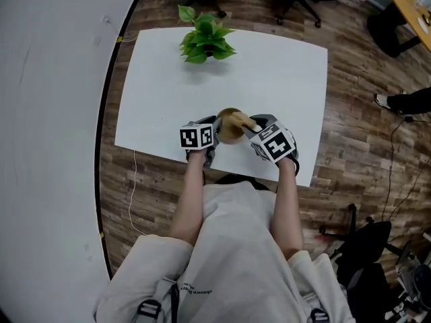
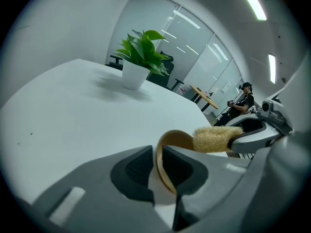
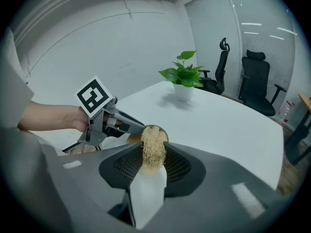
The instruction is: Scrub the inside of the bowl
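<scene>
A small tan wooden bowl (image 1: 227,126) is held over the near middle of the white table (image 1: 283,79), tilted on its side. My left gripper (image 1: 215,132) is shut on the bowl's rim (image 2: 161,171), which runs between its dark pads. My right gripper (image 1: 250,128) is shut on a straw-coloured loofah scrubber (image 3: 153,148). The scrubber's end (image 2: 214,138) reaches into the bowl's open side (image 2: 177,141). In the right gripper view the bowl (image 3: 151,130) shows just behind the scrubber, with the left gripper (image 3: 133,126) clamped on it.
A potted green plant (image 1: 205,39) stands at the far side of the table. Black office chairs (image 3: 257,84) stand beyond the table on the wood floor. A seated person (image 2: 240,103) is far off in the left gripper view.
</scene>
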`<act>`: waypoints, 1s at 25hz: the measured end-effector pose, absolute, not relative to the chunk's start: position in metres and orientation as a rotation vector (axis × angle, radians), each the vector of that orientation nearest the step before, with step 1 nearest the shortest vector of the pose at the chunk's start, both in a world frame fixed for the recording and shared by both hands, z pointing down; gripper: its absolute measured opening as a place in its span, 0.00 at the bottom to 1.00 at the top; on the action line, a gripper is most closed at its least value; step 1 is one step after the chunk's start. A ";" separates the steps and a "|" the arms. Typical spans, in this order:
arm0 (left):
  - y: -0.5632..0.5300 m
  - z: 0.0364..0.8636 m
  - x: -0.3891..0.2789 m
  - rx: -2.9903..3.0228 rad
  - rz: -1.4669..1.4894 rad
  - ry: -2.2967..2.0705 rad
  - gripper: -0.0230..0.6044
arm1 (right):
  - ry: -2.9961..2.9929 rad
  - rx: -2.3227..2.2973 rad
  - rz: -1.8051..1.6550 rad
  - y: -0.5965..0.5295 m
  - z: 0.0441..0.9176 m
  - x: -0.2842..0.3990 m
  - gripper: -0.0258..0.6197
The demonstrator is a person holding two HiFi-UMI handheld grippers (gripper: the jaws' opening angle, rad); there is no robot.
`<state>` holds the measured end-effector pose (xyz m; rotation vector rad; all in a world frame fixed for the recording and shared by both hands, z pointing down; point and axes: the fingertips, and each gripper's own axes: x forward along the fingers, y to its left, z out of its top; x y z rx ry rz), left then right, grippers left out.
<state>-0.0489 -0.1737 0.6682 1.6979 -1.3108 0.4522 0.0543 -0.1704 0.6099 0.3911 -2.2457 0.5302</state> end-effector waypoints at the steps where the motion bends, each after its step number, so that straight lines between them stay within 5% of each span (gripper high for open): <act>1: -0.176 0.669 -0.048 1.697 0.461 -1.314 0.07 | -2.237 0.390 0.552 -0.171 0.613 0.054 0.27; 25: -0.203 0.600 -0.076 2.012 0.759 -1.319 0.06 | -2.269 0.509 0.480 -0.206 0.592 -0.043 0.23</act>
